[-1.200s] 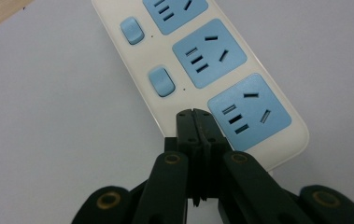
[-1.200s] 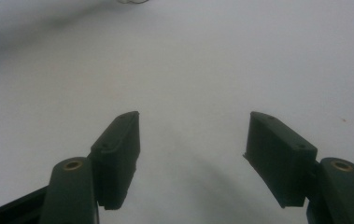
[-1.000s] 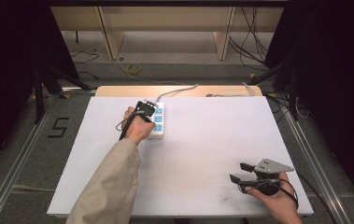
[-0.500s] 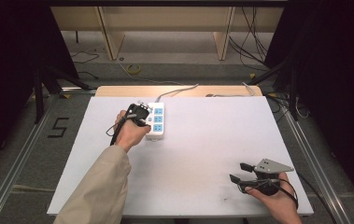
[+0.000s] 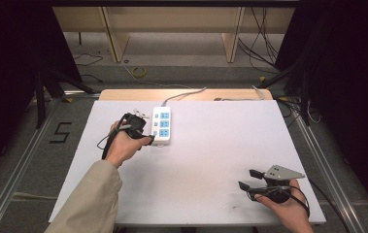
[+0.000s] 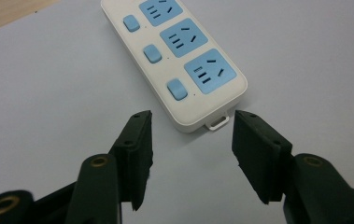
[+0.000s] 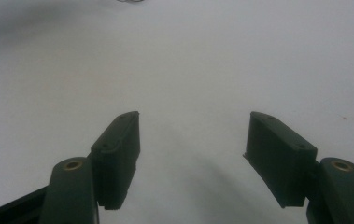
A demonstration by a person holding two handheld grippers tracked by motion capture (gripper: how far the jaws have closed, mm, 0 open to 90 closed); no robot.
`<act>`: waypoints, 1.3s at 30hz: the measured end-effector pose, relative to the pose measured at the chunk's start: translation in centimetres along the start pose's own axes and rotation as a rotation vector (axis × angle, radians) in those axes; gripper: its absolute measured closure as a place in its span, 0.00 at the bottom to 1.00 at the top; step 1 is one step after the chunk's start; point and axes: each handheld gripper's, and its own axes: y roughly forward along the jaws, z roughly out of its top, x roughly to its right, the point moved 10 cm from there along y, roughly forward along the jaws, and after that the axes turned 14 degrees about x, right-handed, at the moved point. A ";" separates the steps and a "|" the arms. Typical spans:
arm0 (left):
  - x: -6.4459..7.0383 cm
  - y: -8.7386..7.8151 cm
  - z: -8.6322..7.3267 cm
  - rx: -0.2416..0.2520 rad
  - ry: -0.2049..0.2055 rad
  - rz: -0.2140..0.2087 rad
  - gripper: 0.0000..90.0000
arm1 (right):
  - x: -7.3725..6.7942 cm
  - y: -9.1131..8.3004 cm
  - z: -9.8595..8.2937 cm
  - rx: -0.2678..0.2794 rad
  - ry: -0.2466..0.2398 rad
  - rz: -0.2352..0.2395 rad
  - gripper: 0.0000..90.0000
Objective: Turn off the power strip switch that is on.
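White table point(image 5: 210, 160), power strip point(image 5: 161, 125) toward 11 o'clock with left gripper point(image 6: 191, 133) spread wide, empty, just short of its near end, right gripper point(image 7: 191, 140) likewise agape at 5 o'clock: best centred, eased forward, then closed squarely across both sides.
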 end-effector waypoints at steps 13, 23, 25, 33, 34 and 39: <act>-0.4 -2.0 -1.8 0.045 0.028 -0.010 0.38 | 0.0 0.0 0.0 0.001 -0.002 -0.001 0.40; 0.4 -3.1 -4.0 0.111 0.037 -0.041 0.31 | 0.0 0.0 0.0 -0.002 0.000 -0.003 0.40; 0.6 -3.4 -4.6 0.117 0.052 -0.049 0.30 | 0.0 0.0 0.0 -0.002 0.000 -0.003 0.40; 1.5 -4.6 -6.9 0.169 0.077 -0.057 0.29 | -0.1 0.0 -0.1 -0.004 0.001 -0.001 0.40; 1.6 -4.8 -7.3 0.174 0.082 -0.059 0.29 | -0.1 0.0 0.0 -0.004 0.001 -0.002 0.40; 1.6 -5.7 -8.9 0.197 0.089 -0.049 0.28 | -0.2 0.0 -0.1 -0.005 -0.005 0.004 0.40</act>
